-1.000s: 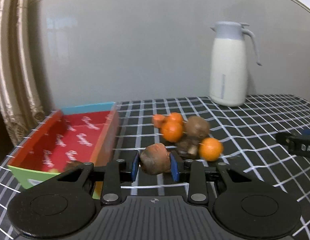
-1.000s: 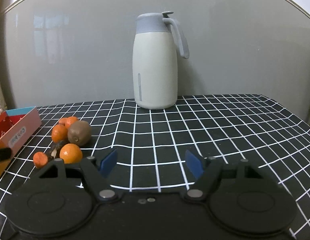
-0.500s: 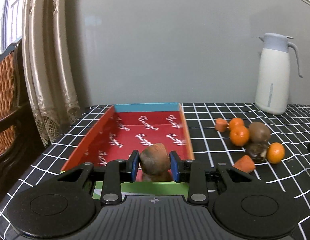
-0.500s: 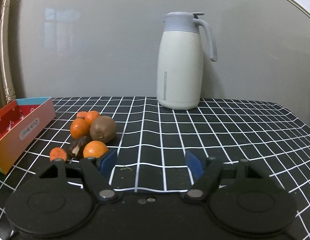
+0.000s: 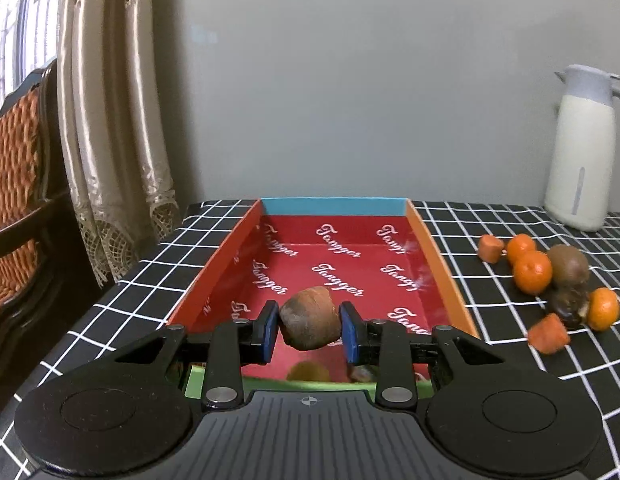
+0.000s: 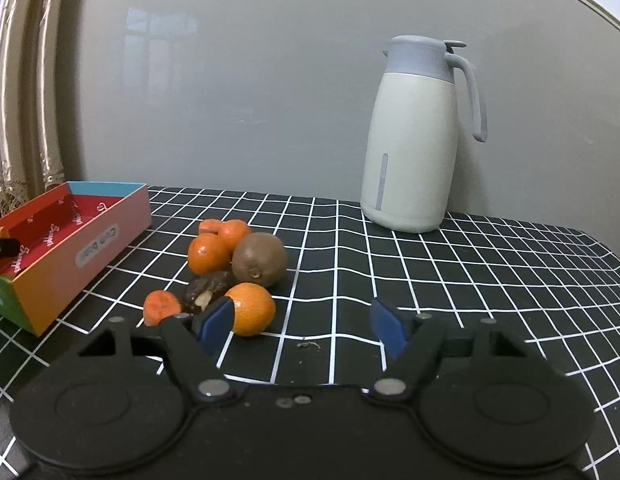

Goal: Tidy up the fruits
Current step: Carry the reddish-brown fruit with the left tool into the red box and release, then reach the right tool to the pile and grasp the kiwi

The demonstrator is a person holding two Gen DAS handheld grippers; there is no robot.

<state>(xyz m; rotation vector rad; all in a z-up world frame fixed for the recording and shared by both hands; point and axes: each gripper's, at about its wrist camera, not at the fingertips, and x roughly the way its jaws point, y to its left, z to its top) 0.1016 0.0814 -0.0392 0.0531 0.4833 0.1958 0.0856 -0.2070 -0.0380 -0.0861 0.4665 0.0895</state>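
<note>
Holding a brown fruit (image 5: pixel 310 322) pinched in the left claw (image 5: pixel 310 330) above the red box (image 5: pixel 442 276) for release, I am keeping the right claw (image 6: pixel 301 326) wide open and empty near the loose fruit pile (image 6: pixel 229 268) on the desk (image 6: pixel 450 280).

Tongs hide fruit (image 5: pixel 305 371) in box (image 5: pixel 434 248)

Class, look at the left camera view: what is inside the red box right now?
The red box has a mostly bare printed floor. At its near end, an orange fruit and something dark beside it peek out below the left tool, which holds a brown fruit above. The tool hides the rest.
</note>
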